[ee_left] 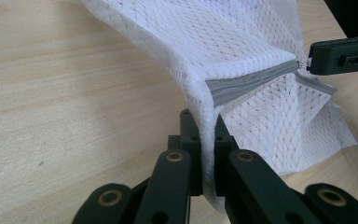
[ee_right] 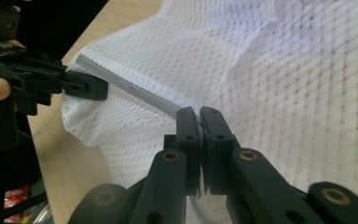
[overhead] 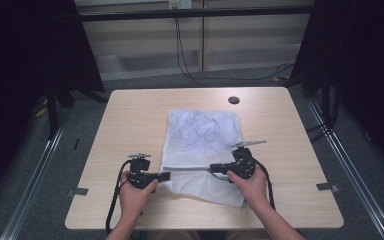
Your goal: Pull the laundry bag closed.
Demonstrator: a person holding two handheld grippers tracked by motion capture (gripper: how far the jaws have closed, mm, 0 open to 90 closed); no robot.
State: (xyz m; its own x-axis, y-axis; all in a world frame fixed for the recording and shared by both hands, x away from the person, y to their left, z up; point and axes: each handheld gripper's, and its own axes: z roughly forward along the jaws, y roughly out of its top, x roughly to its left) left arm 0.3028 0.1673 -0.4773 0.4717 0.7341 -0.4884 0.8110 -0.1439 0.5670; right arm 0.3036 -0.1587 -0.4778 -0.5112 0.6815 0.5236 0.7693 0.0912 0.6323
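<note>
Mesh laundry bag (overhead: 203,145) near bench front edge: light, limp, snag-prone. Left gripper (ee_left: 207,128) pinching mesh at zipper (ee_left: 247,83) end; right gripper (ee_right: 199,122) clamped on zipper pull. Best held there.

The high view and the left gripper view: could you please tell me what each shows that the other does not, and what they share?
High view: the whole wooden table with a round hole near its far edge, the grey floor, cables, both hands, and something dark inside the white mesh bag.

Left gripper view: the left hand-held gripper shut on the bag's edge, seen close up, the mesh weave and the fine ribbing of the grey zipper.

Both: the bag on the table, the zipper, and the right hand-held gripper at the zipper's other end.
</note>
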